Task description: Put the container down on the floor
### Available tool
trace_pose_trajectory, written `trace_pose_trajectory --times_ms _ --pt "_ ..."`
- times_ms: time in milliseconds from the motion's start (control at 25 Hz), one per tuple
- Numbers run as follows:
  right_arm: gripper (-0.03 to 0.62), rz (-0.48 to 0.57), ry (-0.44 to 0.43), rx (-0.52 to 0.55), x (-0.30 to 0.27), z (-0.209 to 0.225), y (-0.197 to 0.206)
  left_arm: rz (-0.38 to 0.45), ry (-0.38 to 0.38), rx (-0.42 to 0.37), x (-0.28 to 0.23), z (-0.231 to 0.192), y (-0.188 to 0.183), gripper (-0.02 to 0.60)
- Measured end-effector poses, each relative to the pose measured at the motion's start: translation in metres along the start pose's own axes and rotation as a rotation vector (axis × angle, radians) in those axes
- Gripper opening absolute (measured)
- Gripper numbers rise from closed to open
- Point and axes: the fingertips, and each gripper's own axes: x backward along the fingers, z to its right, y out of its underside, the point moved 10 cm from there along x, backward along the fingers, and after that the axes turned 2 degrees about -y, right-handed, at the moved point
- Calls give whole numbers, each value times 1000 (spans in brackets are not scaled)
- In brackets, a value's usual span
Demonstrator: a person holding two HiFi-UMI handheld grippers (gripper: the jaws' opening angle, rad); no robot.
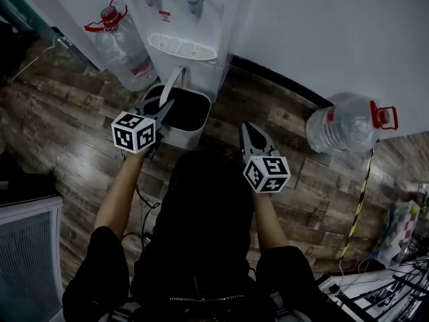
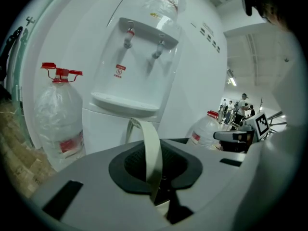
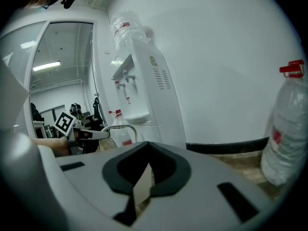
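Task item: white rectangular plastic container (image 1: 184, 136) with a dark interior and a pale arched strap handle (image 1: 173, 82), low in front of the base of the white water dispenser (image 1: 181, 19).
Floor contact: not settled; no view shows the underside of the container against the dark wood-plank floor (image 1: 67, 133).
Left tongs (image 1: 164, 106): pinching the strap handle. In the left gripper view the strap (image 2: 149, 148) runs down into the left tongs (image 2: 156, 196), with the dispenser (image 2: 139, 81) straight ahead.
Right tongs (image 1: 248, 127): drawn together to a point, off to the right of the container and apart from its wall. In the right gripper view nothing identifiable is gripped in them (image 3: 139, 186).
Left margin: clear plastic water bottle with a red cap (image 1: 120, 45) stands against the dispenser's side, near the container's left rear corner.
Right margin: second clear bottle with a red handle (image 1: 342, 129) stands well apart, beyond the right tongs; open planks lie between it and the container.
Rear edge: the dispenser front is just behind the container; a black skirting strip (image 1: 281, 82) lines the wall to the right.
Near side: open floor between the container and the person.
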Motion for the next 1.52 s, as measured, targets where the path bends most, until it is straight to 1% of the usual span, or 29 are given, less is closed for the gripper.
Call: trace_pose_trajectory --times_ms 200,360,440,560,640,720,800,880,960,1040,1160,1320,1400,1520 --pt "9 3 18 -10 7 8 3 -30 -6 10 -14 -6 5 51" --pt "9 5 28 -5 9 11 7 -31 1 -19 -27 -8 6 51" --pt "9 0 33 -5 9 13 9 -11 7 -39 -32 -8 9 51" --pt "11 -12 36 -4 10 13 13 36 12 -76 -39 -8 24 51" --pt "9 -20 36 0 9 14 14 50 12 -103 -46 -9 40 51" --pt "9 -26 36 3 8 14 16 43 17 -113 -54 -12 57 51" --pt "9 -29 35 5 8 12 16 26 24 -102 -57 -15 72 51" --pt "11 -32 34 7 10 12 17 23 30 -81 -56 -15 84 51" --pt "9 -33 34 9 10 13 17 35 32 -63 -51 -16 90 51" --pt "9 -36 37 8 10 15 19 29 27 -56 -46 -15 94 51" --pt "9 -44 38 4 13 16 24 -13 7 -74 -31 -7 107 51" --pt "9 -56 32 6 11 16 29 -66 -16 -116 -14 2 132 44" --pt "9 -62 29 5 10 17 31 -62 -32 -102 -9 2 141 41" --pt "9 -68 26 1 8 18 33 -45 -68 -83 -10 -5 144 38"
